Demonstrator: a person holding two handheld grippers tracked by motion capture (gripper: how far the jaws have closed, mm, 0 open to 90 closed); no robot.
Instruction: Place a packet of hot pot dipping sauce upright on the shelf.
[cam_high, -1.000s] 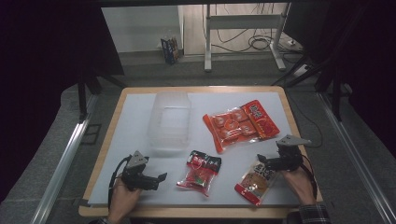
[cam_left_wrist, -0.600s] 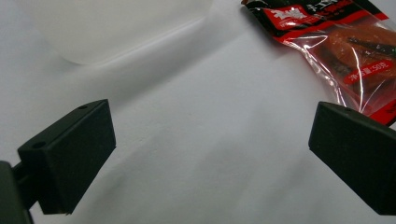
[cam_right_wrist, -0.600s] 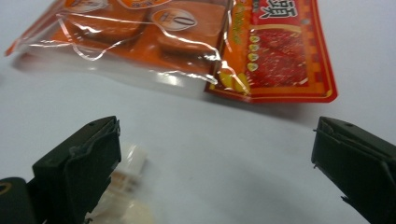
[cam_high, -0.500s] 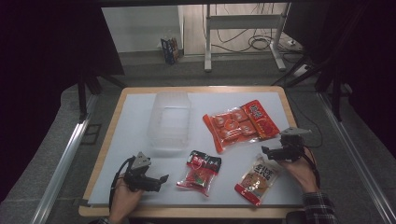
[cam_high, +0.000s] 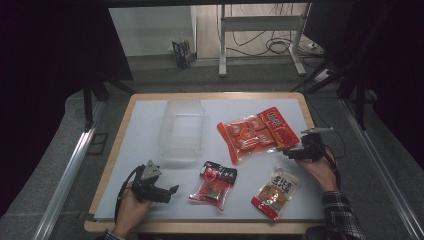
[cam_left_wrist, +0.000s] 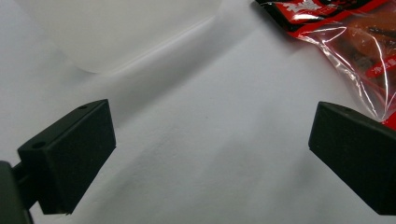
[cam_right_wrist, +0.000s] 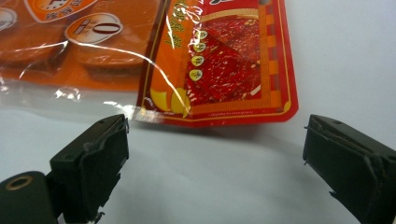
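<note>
The left gripper (cam_high: 167, 192), jaws wide, idles left of the clear plastic bin's (cam_high: 182, 128) near end. Right of the bin lies the large orange snack pack (cam_right_wrist: 196, 60); the right gripper (cam_right_wrist: 215, 154), jaws wide, faces its edge. That glossy, crinkled film could slide away or tear if pinched shallowly
</note>
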